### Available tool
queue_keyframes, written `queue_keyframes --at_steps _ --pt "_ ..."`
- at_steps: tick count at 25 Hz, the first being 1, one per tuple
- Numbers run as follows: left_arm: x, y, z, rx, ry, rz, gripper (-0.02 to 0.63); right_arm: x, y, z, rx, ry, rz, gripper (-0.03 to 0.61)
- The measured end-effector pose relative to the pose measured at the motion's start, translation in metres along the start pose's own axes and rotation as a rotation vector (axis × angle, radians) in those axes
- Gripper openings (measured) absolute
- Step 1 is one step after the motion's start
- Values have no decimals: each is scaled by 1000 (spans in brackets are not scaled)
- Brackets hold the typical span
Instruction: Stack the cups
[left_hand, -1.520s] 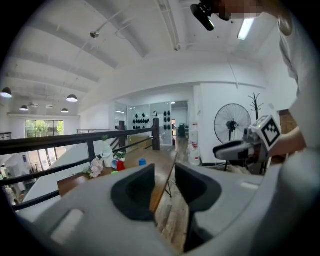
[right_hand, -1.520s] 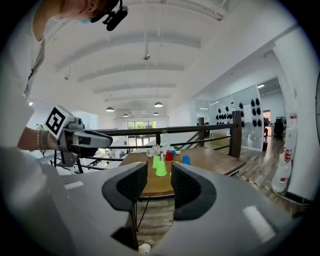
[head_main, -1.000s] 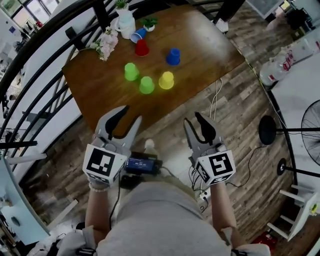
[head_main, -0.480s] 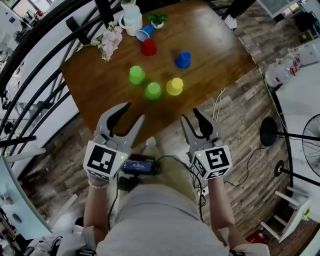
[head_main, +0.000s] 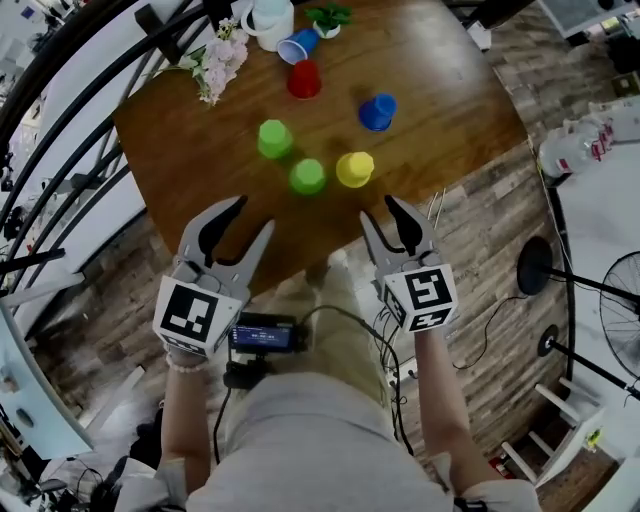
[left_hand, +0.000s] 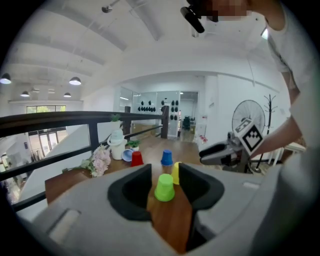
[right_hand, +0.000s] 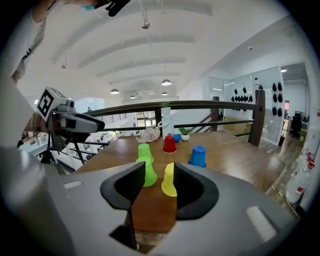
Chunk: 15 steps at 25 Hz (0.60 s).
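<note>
Upside-down cups stand on the brown wooden table (head_main: 450, 110): two green ones (head_main: 274, 138) (head_main: 307, 176), a yellow one (head_main: 354, 169), a blue one (head_main: 377, 111) and a red one (head_main: 304, 79). Another blue cup (head_main: 298, 46) lies on its side at the far edge. My left gripper (head_main: 243, 222) and right gripper (head_main: 383, 215) hover side by side at the table's near edge, short of the cups. Both are open and hold nothing, and their jaws have just been opening. The left gripper (left_hand: 164, 172) looks at the near green cup (left_hand: 164, 187). Past the right gripper (right_hand: 159, 172) stands the yellow cup (right_hand: 169, 180).
A white pitcher (head_main: 270, 15), a small potted plant (head_main: 328, 17) and a bunch of pale flowers (head_main: 222, 65) sit at the table's far end. A dark railing (head_main: 80, 150) runs along the left. Cables and a standing fan (head_main: 535, 265) are on the floor to the right.
Both grippers have moved forward and down, and now reach the table's near edge. The cups sit closer to them in the head view. Nothing has been picked up.
</note>
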<state>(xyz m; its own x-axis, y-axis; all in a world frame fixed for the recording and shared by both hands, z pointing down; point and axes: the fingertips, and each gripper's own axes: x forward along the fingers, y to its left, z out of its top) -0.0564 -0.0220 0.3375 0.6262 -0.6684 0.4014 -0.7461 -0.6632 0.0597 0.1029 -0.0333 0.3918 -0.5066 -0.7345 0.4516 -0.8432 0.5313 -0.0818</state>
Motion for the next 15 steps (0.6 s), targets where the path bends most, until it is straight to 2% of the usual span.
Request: queue_keyframes --at_steps 7,11,15 --pt "10 8 -6 -49 18 47 160 37 -21 -22 -85 97 37 163" --pt "18 16 -13 -33 8 73 160 55 -32 -30 -92 127 34 163" --pt "22 17 -14 -51 3 93 160 67 -34 -35 -92 137 47 161"
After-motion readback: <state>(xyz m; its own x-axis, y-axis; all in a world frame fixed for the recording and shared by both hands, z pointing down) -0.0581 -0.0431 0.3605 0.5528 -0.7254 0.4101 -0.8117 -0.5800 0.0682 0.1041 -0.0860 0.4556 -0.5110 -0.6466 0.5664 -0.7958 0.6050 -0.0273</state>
